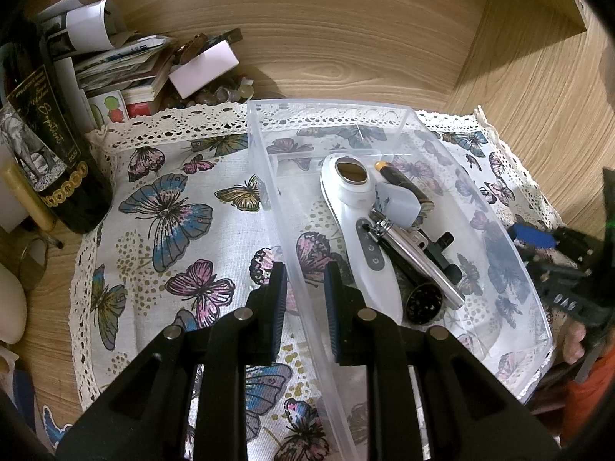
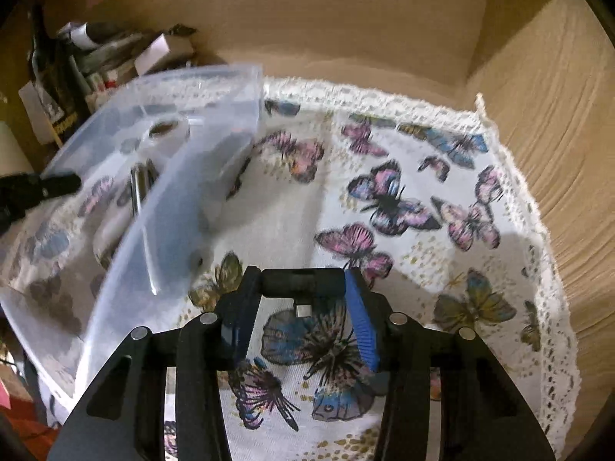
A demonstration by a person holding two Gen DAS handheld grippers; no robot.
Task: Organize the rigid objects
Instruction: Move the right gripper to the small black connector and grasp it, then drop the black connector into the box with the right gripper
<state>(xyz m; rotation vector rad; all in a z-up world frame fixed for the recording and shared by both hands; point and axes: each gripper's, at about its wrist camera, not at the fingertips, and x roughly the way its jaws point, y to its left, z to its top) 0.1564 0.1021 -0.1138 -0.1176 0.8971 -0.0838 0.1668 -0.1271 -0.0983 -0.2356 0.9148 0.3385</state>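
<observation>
A clear plastic bin [image 1: 269,161] stands on the butterfly cloth [image 1: 173,207]. In it lie a white handheld device [image 1: 355,207], a metal tool [image 1: 415,261], a black piece [image 1: 442,247] and a dark tube with a yellow tip [image 1: 403,180]. My left gripper [image 1: 305,280] has its jaws on either side of the bin's left wall, close to it. My right gripper [image 2: 301,284] is shut on a small black adapter [image 2: 303,283] with a metal plug, held above the cloth [image 2: 384,192] to the right of the bin [image 2: 184,207].
A dark wine bottle [image 1: 50,153] stands at the left edge. Papers, a white box [image 1: 203,67] and small items pile up at the back left. A wooden wall [image 1: 346,38] closes the back and a wooden side panel [image 2: 557,153] the right.
</observation>
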